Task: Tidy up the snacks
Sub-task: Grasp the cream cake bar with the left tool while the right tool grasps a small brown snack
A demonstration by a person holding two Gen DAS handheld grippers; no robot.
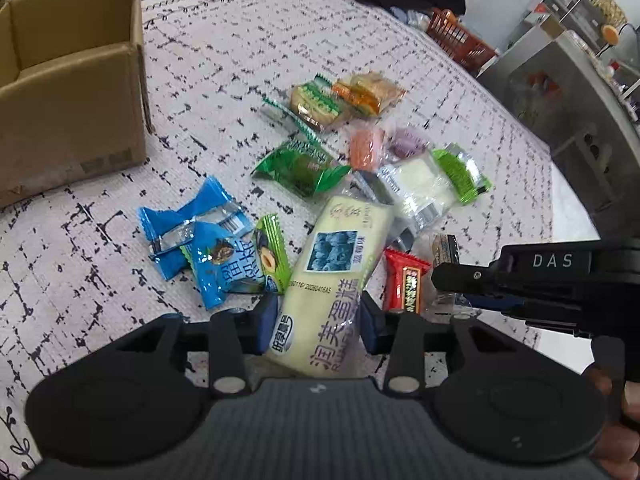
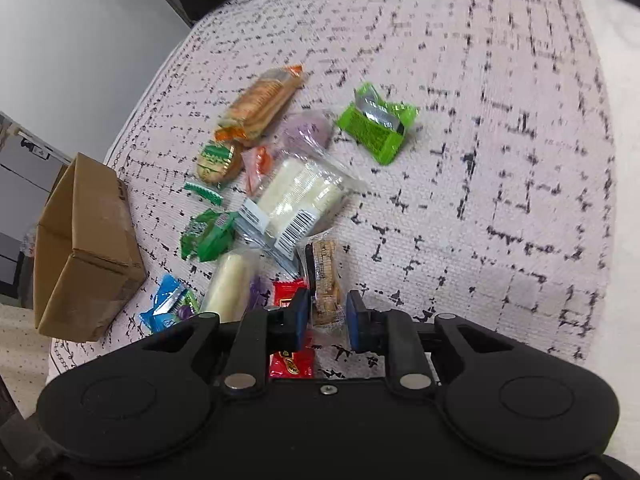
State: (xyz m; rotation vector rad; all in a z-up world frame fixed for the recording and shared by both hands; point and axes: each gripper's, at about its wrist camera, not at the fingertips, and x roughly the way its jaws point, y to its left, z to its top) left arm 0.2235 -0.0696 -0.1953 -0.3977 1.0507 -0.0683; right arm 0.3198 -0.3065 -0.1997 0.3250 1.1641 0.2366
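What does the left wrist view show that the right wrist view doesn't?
Left wrist only: the left gripper clamping the pale yellow cake packet, the cardboard box's open inside, and the right gripper from the side.

Right wrist only: the right gripper's pads closed on the clear-wrapped brown biscuit bar.

Both: brown cardboard box, red candy wrapper, patterned cloth.

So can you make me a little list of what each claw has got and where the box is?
left claw: shut on the long cream cake packet
right claw: shut on the small biscuit packet
cardboard box: open, on the patterned cloth, apart from the snacks
loose snacks: still lying in a heap on the cloth
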